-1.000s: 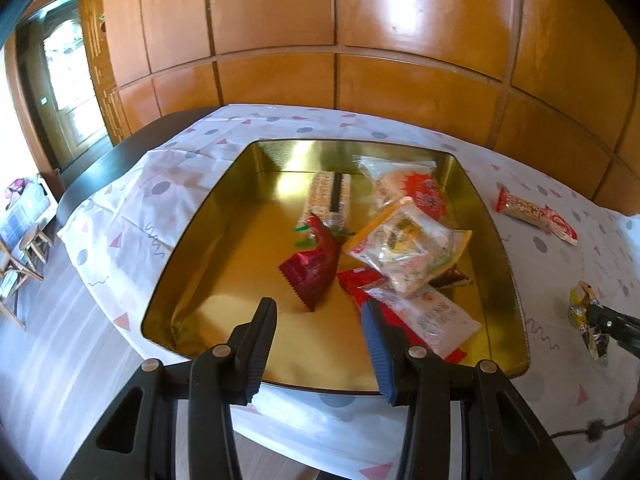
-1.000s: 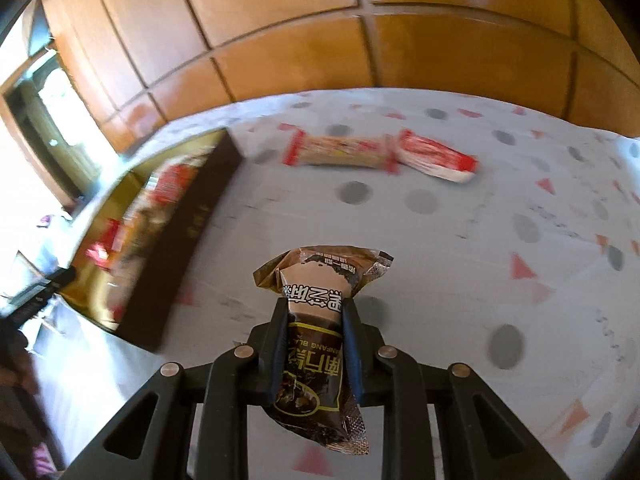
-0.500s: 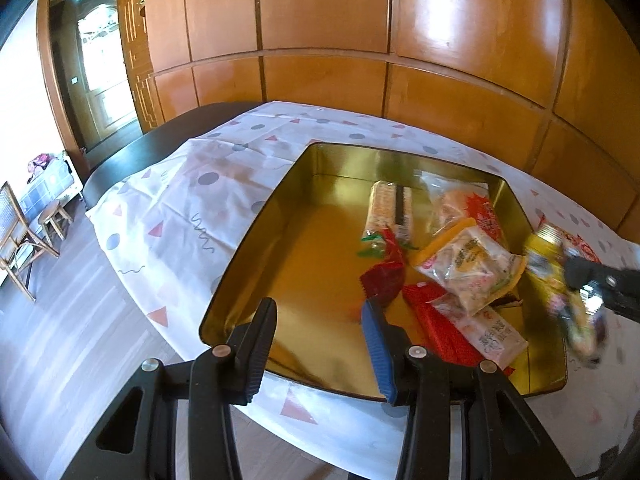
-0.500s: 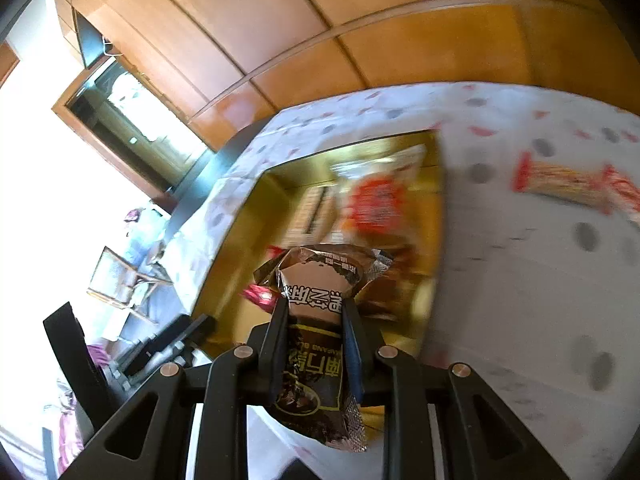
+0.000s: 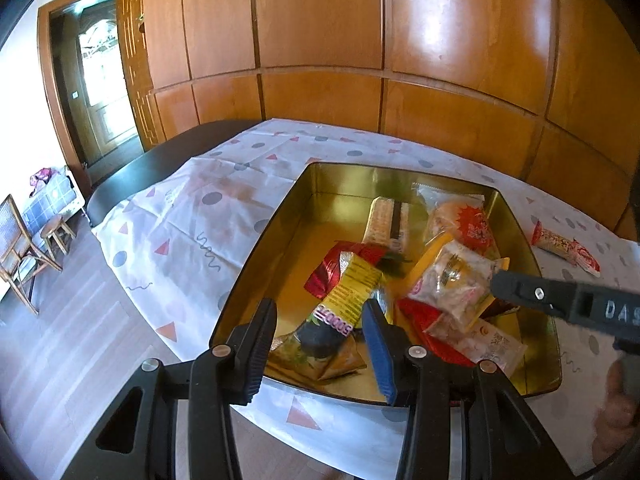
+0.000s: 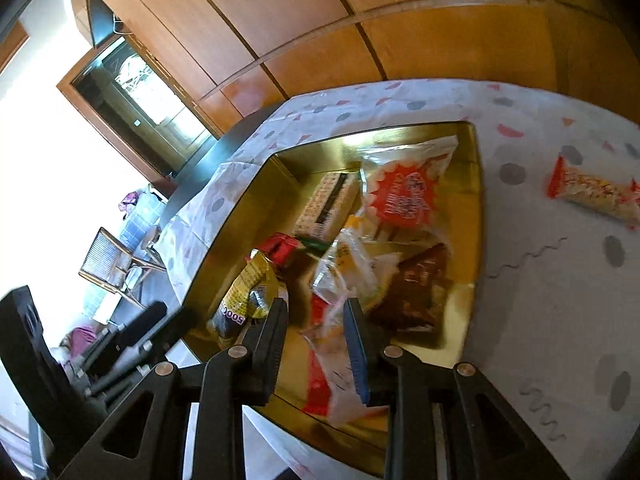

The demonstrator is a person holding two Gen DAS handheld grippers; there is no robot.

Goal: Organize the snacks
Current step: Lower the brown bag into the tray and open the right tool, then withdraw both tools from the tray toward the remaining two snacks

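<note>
Yellow snack packet [image 5: 352, 292] lies in the gold tin [image 5: 256, 248] just left of the empty, opening right gripper [image 6: 316, 312], while the left gripper [image 5: 320, 320] hovers released.

One gold tin [image 5: 256, 248] is sitting on the surface, holding about eight snack packets: one yellow-and-black [image 5: 348, 300], two red foil, one striped bar [image 5: 388, 220], three clear-wrapped, one brown [image 6: 416, 288]. One red-ended packet [image 5: 566, 246] is lying outside. Two claws are showing.
</note>
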